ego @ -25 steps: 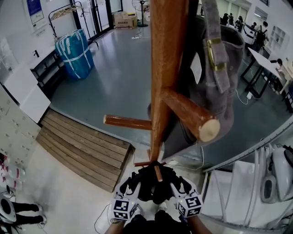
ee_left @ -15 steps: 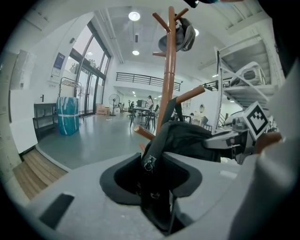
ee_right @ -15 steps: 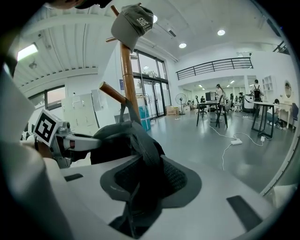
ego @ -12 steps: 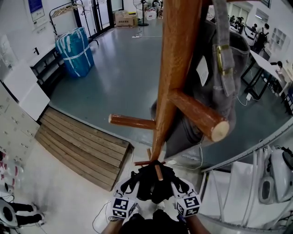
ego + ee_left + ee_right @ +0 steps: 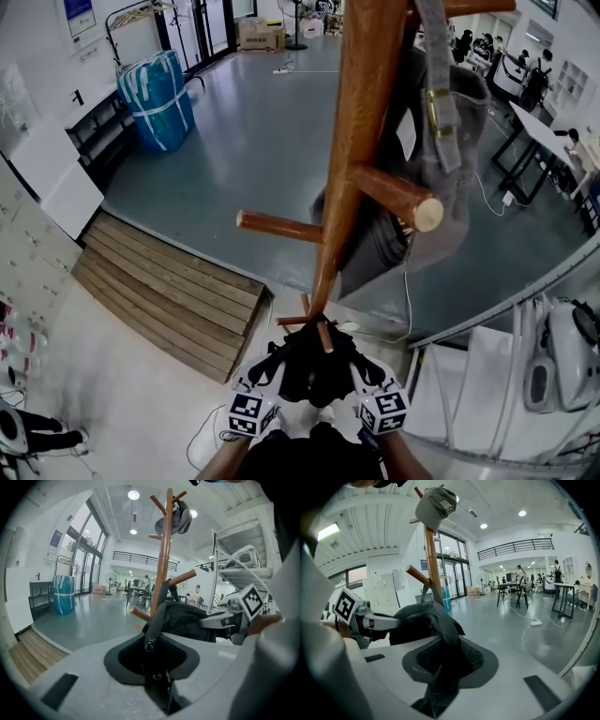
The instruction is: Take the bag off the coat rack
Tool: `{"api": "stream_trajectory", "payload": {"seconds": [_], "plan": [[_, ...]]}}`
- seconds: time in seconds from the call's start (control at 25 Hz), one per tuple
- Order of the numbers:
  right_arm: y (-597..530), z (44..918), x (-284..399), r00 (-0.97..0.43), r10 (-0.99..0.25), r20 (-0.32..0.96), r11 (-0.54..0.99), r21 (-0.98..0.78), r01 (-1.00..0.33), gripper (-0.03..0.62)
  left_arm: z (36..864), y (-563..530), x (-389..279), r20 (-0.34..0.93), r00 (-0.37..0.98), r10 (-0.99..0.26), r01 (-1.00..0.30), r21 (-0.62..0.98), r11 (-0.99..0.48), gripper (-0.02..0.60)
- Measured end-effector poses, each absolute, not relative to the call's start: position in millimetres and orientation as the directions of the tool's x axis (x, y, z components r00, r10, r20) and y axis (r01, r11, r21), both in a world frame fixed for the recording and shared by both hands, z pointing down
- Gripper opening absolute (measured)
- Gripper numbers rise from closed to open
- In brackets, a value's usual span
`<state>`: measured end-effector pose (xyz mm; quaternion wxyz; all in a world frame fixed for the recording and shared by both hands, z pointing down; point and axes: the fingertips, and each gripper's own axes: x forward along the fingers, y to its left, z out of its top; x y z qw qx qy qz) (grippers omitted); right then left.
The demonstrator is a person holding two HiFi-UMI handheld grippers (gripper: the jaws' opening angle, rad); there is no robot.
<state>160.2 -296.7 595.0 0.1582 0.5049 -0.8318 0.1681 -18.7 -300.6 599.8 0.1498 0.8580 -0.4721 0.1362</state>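
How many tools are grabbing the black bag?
2. The left tool and the right tool sit side by side low by the coat rack. Their jaws have just been closing, each pinching a strap of the black bag.

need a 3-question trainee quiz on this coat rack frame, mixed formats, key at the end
1. True or false: only the left gripper grips the black bag.
2. What hangs at the top of the coat rack? A: a grey cap. B: a helmet. C: nothing.
3. Fill in: the upper bag, hung high on the rack, is ___ in colour.

Key
1. False. The right gripper grips it too; both grippers' jaws have just been closing and now pinch its straps.
2. A.
3. Grey.
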Motion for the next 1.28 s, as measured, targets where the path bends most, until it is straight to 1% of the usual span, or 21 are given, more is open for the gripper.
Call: {"api": "stream_trajectory", "payload": {"seconds": [0.12, 0.28, 0.44, 0.6, 0.76, 1.28], "plan": [[-293.6, 591.7, 161.1, -0.438, -0.793, 0.424, 0.429, -0.121, -0.895, 0.078, 595.5, -293.8, -15.6, 0.392, 0.523, -0.756, -0.848, 0.154, -0.507, 0.084], [-289.7, 584.3, 157.6, -0.44, -0.798, 0.412, 0.429, -0.123, -0.895, 0.077, 586.7, -292.4, -20.1, 0.352, 0.518, -0.779, -0.852, 0.132, -0.507, 0.084], [-284.7, 576.2, 158.3, -0.443, -0.803, 0.398, 0.43, -0.125, -0.894, 0.077, 574.6, -284.8, -17.1, 0.356, 0.521, -0.776, -0.851, 0.153, -0.502, 0.083], [-279.4, 566.4, 156.2, -0.441, -0.812, 0.382, 0.429, -0.123, -0.895, 0.076, 568.2, -280.5, -19.9, 0.321, 0.523, -0.789, -0.85, 0.135, -0.509, 0.083], [-270.6, 556.9, 157.3, -0.437, -0.82, 0.368, 0.424, -0.12, -0.897, 0.075, 555.7, -270.0, -16.3, 0.317, 0.535, -0.783, -0.844, 0.157, -0.513, 0.083], [-225.3, 531.2, 161.2, -0.412, -0.851, 0.325, 0.402, -0.101, -0.91, 0.075, 531.2, -230.6, -10.6, 0.244, 0.573, -0.782, -0.82, 0.169, -0.548, 0.081]]}}
